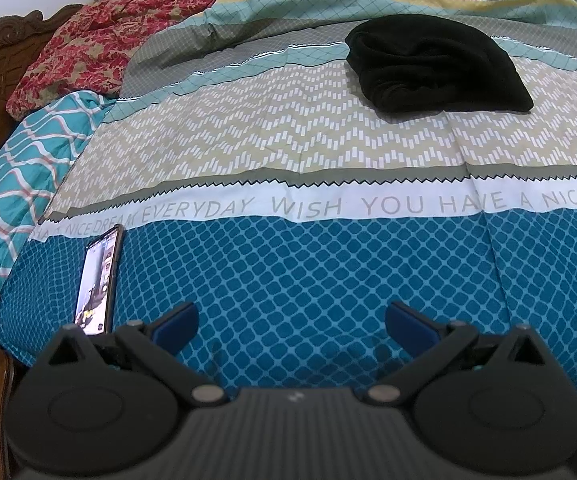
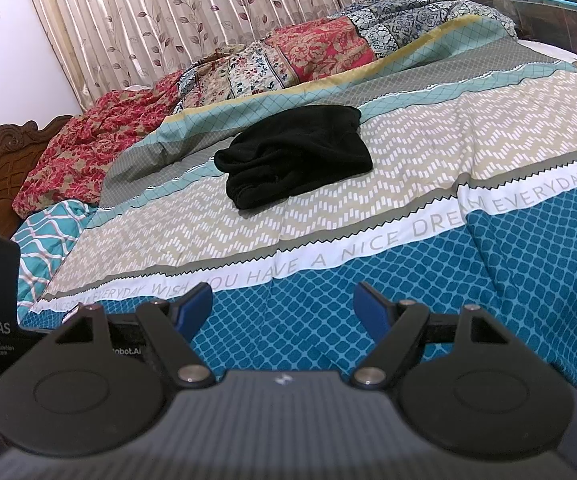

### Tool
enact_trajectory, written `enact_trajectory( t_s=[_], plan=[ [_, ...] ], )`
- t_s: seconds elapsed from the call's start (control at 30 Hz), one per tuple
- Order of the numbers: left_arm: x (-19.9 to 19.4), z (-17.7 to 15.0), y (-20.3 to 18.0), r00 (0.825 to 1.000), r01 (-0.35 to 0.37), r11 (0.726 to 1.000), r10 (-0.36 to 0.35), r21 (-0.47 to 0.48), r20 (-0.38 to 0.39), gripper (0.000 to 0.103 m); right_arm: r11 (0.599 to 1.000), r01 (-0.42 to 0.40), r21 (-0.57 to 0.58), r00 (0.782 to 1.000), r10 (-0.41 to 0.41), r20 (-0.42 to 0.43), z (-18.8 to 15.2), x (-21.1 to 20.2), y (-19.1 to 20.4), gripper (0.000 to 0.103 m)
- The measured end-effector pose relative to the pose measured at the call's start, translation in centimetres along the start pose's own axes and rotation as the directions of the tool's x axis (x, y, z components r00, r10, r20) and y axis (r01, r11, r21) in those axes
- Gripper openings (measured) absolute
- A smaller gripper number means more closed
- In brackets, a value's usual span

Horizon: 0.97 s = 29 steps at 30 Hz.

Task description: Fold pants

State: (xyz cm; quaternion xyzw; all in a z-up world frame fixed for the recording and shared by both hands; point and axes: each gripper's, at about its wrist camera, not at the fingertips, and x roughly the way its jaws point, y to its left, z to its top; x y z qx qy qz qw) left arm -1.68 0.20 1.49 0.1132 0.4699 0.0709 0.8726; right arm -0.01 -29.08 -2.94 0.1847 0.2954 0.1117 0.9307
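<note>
Left tongs [image 1: 291, 322] and right tongs [image 2: 283, 306] released, black pants [image 1: 436, 68] bundled well ahead on bedspread [image 1: 288, 272]

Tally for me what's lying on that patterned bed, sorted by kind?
Folded black fleece pants: 1
Lit smartphone in a dark case: 1
Rumpled red floral quilt: 1
Teal wavy-striped pillow: 1
Total: 4, all on the striped bedsheet.

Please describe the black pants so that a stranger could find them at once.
Look at the patterned bedspread covering the bed. The black pants lie bunched on its beige zigzag band, beyond the white lettered stripe. They are the only plain black thing among patterned fabrics.
</note>
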Motion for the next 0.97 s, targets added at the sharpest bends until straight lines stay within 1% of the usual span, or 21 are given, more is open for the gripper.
enact_trajectory(
  t_s=[0.77,0.97],
  plan=[
    [-0.04,-0.22,-0.33,1.000,-0.001,1.000,0.001,0.014,0.004,0.103,1.000,0.001,-0.001,1.000,-0.001,-0.003,-0.24,0.19,-0.56,0.079],
    [-0.24,-0.28,-0.59,0.999,0.028,0.999,-0.029,0.027,0.014,0.103,1.000,0.001,-0.001,1.000,-0.001,-0.003,-0.23,0.18,-0.52,0.079]
  ],
)
